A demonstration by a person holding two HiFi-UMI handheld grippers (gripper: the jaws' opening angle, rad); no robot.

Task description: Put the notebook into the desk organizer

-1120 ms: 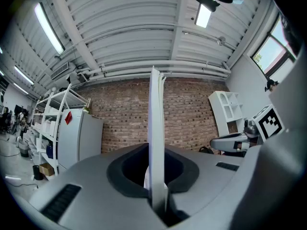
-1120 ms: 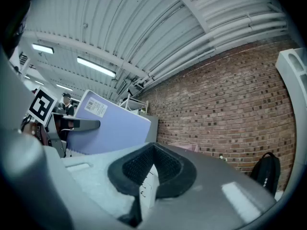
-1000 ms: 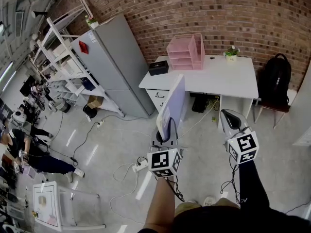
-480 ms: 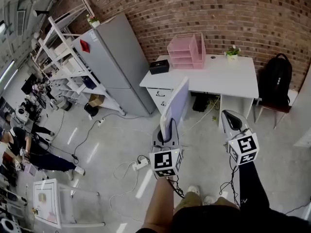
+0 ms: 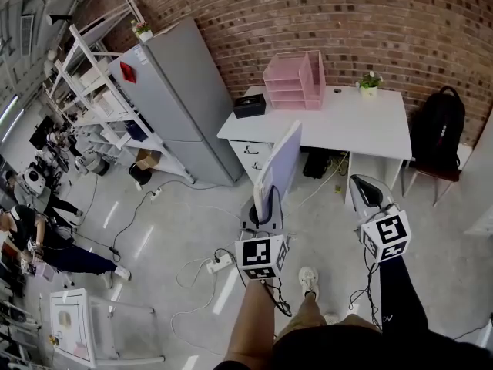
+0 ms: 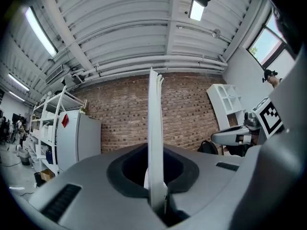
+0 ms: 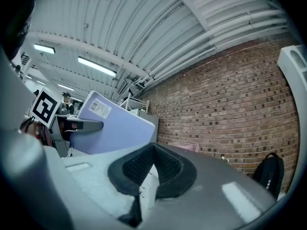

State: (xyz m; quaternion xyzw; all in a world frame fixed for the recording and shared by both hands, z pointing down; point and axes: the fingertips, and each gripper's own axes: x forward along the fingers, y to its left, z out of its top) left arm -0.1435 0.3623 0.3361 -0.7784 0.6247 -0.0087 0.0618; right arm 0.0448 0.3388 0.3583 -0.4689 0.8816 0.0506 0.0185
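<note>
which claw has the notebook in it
The left claw: its jaws clamp the lavender notebook by one edge. The right claw has nothing between its jaws.

A red brick wall (image 5: 347,14) closes the far side. Against it stands a white bench (image 5: 362,129) with drawers under its left end, a small potted plant (image 5: 368,83) at its back edge and a black backpack (image 5: 437,126) just off its right end. A tall grey cabinet (image 5: 181,91) and white shelving (image 5: 92,75) (crowded with boxes) line the left. A white power strip (image 5: 222,264) lies on the pale glossy floor (image 5: 177,206). Overhead, a ribbed ceiling (image 6: 120,28) carries strip lights (image 6: 41,30).
</note>
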